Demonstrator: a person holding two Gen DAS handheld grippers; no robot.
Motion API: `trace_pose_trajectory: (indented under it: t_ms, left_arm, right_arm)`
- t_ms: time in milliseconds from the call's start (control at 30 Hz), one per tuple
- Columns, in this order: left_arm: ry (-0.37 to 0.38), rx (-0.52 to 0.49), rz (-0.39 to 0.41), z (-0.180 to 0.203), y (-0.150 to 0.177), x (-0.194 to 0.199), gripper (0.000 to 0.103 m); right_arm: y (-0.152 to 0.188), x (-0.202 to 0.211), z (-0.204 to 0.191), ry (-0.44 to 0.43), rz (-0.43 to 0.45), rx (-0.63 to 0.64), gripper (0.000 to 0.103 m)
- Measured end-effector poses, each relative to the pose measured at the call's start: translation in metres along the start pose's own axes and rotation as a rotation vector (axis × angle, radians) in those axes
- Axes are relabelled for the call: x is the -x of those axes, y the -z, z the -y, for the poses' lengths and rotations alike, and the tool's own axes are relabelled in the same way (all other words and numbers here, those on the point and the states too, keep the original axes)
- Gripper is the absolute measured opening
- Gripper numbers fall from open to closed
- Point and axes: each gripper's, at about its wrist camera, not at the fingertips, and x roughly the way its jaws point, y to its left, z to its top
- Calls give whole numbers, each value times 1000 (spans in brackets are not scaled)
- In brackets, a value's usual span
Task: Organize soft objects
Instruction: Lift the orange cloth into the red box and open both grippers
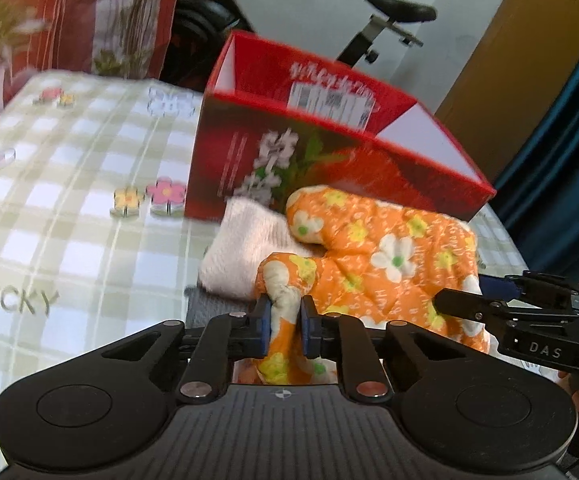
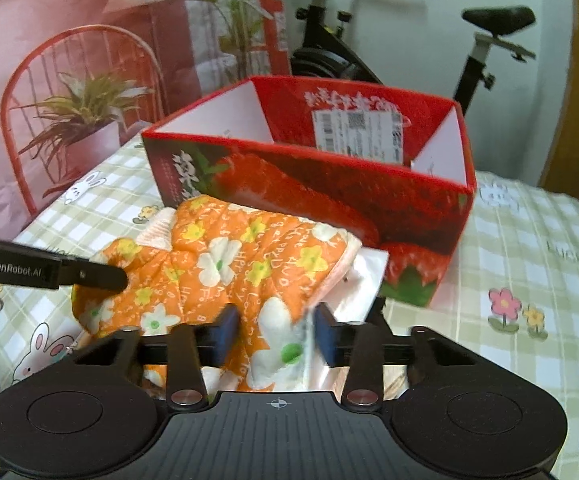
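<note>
Between left gripper (image 1: 282, 330) pads: bunched fold of orange flowered quilted garment (image 1: 385, 256), clamped tight. Right gripper (image 2: 275, 336) half-wide, pads flanking garment's near edge; contact with cloth unclear, frame blurred. Garment's bulk spreads ahead of both grippers, draped over white knit cloth (image 1: 245, 252), touching it. Red strawberry box (image 2: 329, 184), open-topped, stands just beyond garment on checked tablecloth (image 1: 69, 216). Step judged: 2-gripper pickup of garment. Next move likely needs right gripper closing, then lift over box rim.
</note>
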Motion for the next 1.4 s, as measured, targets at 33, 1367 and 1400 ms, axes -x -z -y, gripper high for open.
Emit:
trace_pose_trajectory:
  t_ms: [33,1367,1400]
  left_arm:
    - [1,-14,15,2,-2,3,13]
    - [-46,-101,11,9,-148,-94,31]
    - [-51,-98,6,7,-147,-95,36]
  right_arm:
    - [-1,3,-1,-2,15,7,24]
    - [-147,-101,70,70,88,120,14]
    - [-146,-105,71,61,70,118,14]
